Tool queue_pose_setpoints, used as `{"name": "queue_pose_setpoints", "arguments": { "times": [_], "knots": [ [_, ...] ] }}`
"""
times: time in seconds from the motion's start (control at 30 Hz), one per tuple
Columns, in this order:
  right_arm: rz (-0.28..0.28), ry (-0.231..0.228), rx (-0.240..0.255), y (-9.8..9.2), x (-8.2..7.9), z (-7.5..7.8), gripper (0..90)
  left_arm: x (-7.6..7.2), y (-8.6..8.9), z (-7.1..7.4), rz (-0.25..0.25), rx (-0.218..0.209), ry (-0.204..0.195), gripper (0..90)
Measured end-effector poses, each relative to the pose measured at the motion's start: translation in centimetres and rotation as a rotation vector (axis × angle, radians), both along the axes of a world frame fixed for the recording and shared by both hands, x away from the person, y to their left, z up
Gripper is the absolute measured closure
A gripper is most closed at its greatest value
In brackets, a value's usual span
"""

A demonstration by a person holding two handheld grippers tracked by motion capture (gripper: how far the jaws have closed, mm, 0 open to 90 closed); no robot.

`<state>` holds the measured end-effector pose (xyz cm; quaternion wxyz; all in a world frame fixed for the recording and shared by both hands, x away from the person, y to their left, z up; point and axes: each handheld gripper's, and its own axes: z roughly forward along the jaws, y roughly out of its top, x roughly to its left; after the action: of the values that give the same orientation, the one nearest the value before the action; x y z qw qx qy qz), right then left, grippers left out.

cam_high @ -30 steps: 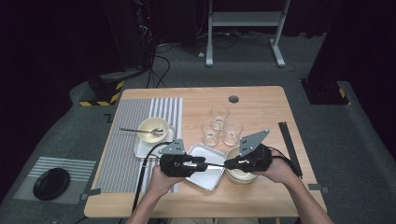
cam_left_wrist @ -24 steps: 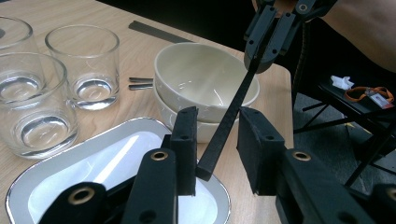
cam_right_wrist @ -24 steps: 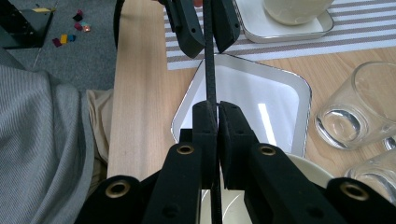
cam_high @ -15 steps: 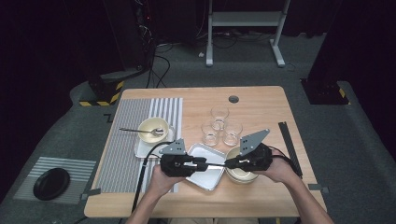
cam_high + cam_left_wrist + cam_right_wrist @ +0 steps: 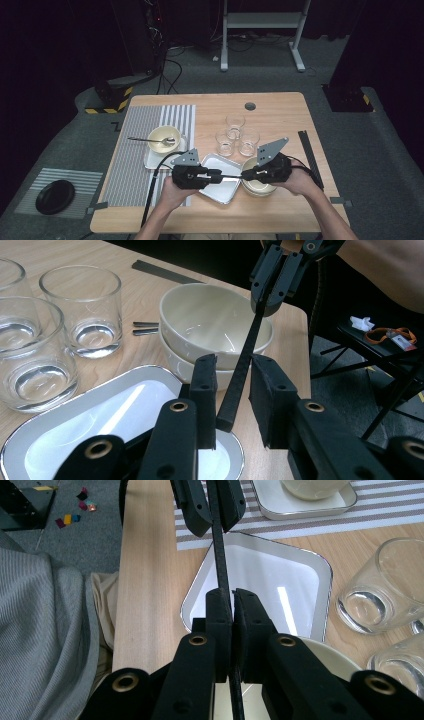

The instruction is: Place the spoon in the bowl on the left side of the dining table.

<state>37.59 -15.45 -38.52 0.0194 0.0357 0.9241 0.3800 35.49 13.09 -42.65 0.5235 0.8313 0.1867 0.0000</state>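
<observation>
A thin black strip (image 5: pixel 231 176) hangs level over a white tray (image 5: pixel 220 189), spanning between both grippers. My right gripper (image 5: pixel 246 175) is shut on one end of it; in the right gripper view the pads (image 5: pixel 220 615) clamp the strip (image 5: pixel 218 555). My left gripper (image 5: pixel 217 175) has the other end between its jaws, which have just been closing. In the left gripper view the strip (image 5: pixel 242 370) lies against one pad (image 5: pixel 205 390), with a gap to the other, so my left gripper (image 5: pixel 232 390) is open.
Two stacked cream bowls (image 5: pixel 257 187) sit under my right hand. Three empty glasses (image 5: pixel 235 122) stand behind the tray. A bowl with a spoon (image 5: pixel 162 137) rests on a small tray on the striped mat (image 5: pixel 135 150). A black bar (image 5: pixel 309 155) lies along the right edge.
</observation>
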Motion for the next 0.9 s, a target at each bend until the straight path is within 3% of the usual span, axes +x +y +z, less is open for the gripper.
{"name": "queue_pose_setpoints", "arguments": {
  "times": [0.13,0.17,0.27,0.43,0.5,0.53,0.63,0.7,0.77,0.8,0.9],
  "knots": [
    [-0.019,0.021,-0.009,-0.06,-0.20,0.07,85.6,-0.04,-0.01,0.03,-0.001,0.002,0.007,73.6],
    [0.004,-0.007,-0.001,0.00,0.04,0.04,85.6,-0.12,-0.05,0.03,0.002,0.000,0.019,73.8],
    [-0.019,0.023,-0.011,-0.07,-0.17,0.05,85.5,-0.02,-0.03,0.08,-0.020,0.012,0.004,74.9],
    [-0.017,0.019,-0.014,-0.06,-0.10,0.03,85.3,0.05,-0.03,0.18,-0.041,0.015,-0.004,76.9],
    [-0.017,0.021,-0.015,-0.09,-0.08,0.03,85.2,-0.13,-0.08,0.16,-0.031,0.003,0.020,77.9],
    [0.001,-0.001,-0.009,-0.07,0.13,0.02,85.2,-0.48,-0.52,0.01,-0.004,-0.062,0.062,78.5],
    [0.000,-0.009,-0.006,-0.14,0.25,0.01,84.4,-0.61,-0.58,0.04,-0.031,-0.093,0.063,84.1],
    [-0.029,0.024,-0.010,-0.25,0.06,0.05,84.1,-0.78,-0.63,0.18,-0.021,-0.097,0.064,84.3],
    [-0.005,-0.018,0.023,-0.31,0.43,0.04,83.4,-0.82,-0.45,0.30,-0.013,-0.099,0.061,84.4],
    [-0.008,-0.021,0.031,-0.34,0.45,0.07,83.2,-0.67,-0.34,0.36,-0.023,-0.089,0.045,84.4],
    [-0.036,-0.006,0.032,-0.45,0.26,0.07,80.6,-0.69,-0.36,0.37,-0.008,-0.085,0.047,84.3]
  ]
}}
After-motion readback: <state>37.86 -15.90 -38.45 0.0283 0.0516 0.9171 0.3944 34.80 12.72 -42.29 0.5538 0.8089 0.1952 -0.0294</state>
